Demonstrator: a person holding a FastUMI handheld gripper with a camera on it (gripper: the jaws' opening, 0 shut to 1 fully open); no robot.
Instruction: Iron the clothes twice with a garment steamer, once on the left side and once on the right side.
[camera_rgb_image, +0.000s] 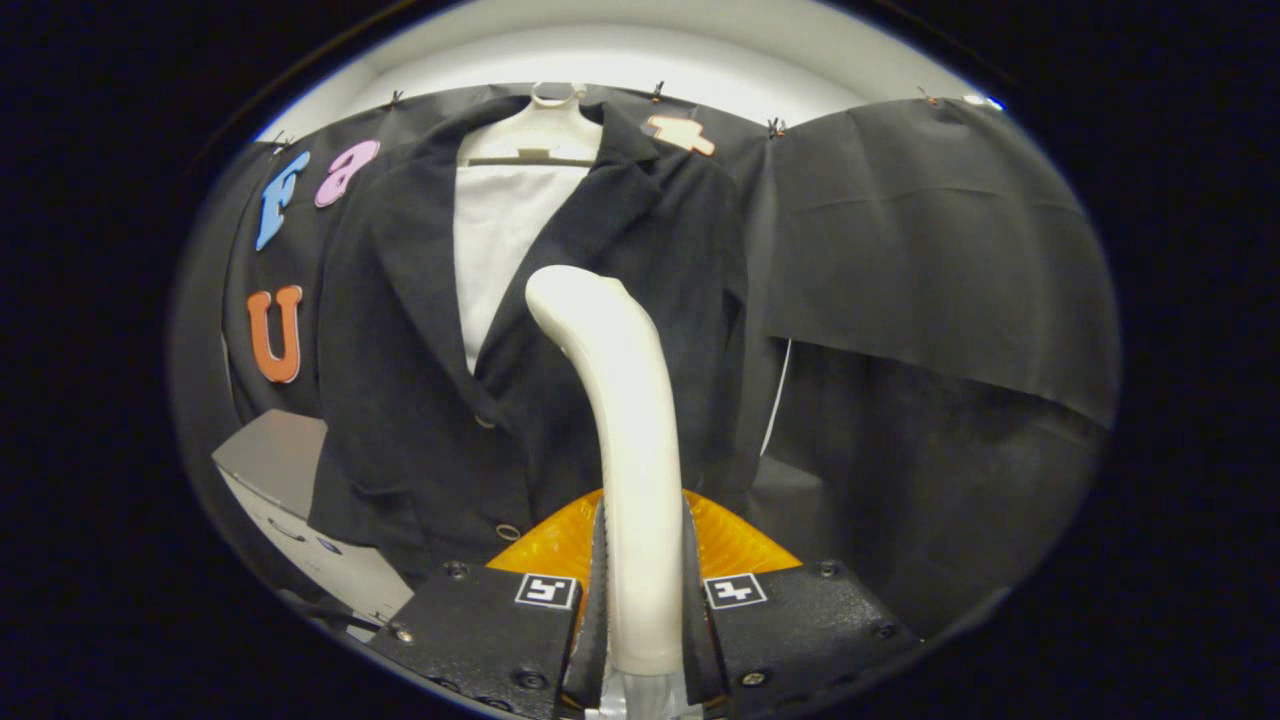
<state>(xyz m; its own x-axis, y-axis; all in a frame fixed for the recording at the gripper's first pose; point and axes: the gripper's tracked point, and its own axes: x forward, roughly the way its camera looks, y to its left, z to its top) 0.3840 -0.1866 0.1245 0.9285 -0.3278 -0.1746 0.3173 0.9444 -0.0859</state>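
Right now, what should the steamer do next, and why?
Probably ease forward toward the dark jacket. The gripper is shut on the steamer, whose head stands in front of the hanging jacket; whether it touches the cloth I cannot tell.

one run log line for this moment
gripper: shut on steamer | steamer head: before jacket, contact unclear | jacket: on hanger

We count one garment steamer (625, 420), its single cream handle rising between the two fingers (598, 600) of the one gripper (643, 610), both of which press its sides. One dark jacket (520, 350) hangs on one pale hanger (535, 125), with one white shirt (500, 240) beneath it. We make out two buttons (507, 531) on the jacket front. One grey box (280, 470) stands beside the jacket. Each finger block carries one square marker (546, 590), two in all.
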